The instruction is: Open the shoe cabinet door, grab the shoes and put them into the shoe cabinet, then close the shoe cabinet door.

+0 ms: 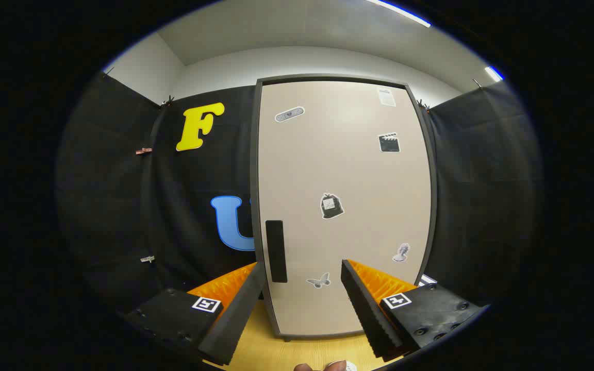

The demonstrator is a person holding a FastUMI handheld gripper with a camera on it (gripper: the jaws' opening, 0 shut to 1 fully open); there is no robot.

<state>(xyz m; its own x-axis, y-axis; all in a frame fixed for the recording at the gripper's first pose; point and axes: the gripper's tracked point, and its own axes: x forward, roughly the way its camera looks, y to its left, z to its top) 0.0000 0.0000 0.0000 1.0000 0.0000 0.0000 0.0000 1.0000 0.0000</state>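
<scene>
shoe cabinet (343,206) door (348,170) closed | claw (302,278) spread, before handle (276,251)

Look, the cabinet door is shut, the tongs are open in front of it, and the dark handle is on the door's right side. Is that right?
Almost. In the gripper view the shoe cabinet door is shut and the tongs are open ahead of it, holding nothing, but the dark handle sits near the door's left edge, not the right.

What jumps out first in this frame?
The shoe cabinet door, shut and dotted with stickers, stands straight ahead beyond the fingers. Its dark handle sits low on the left edge, just past the left finger. The gripper has its jaws open with nothing between them.
</scene>
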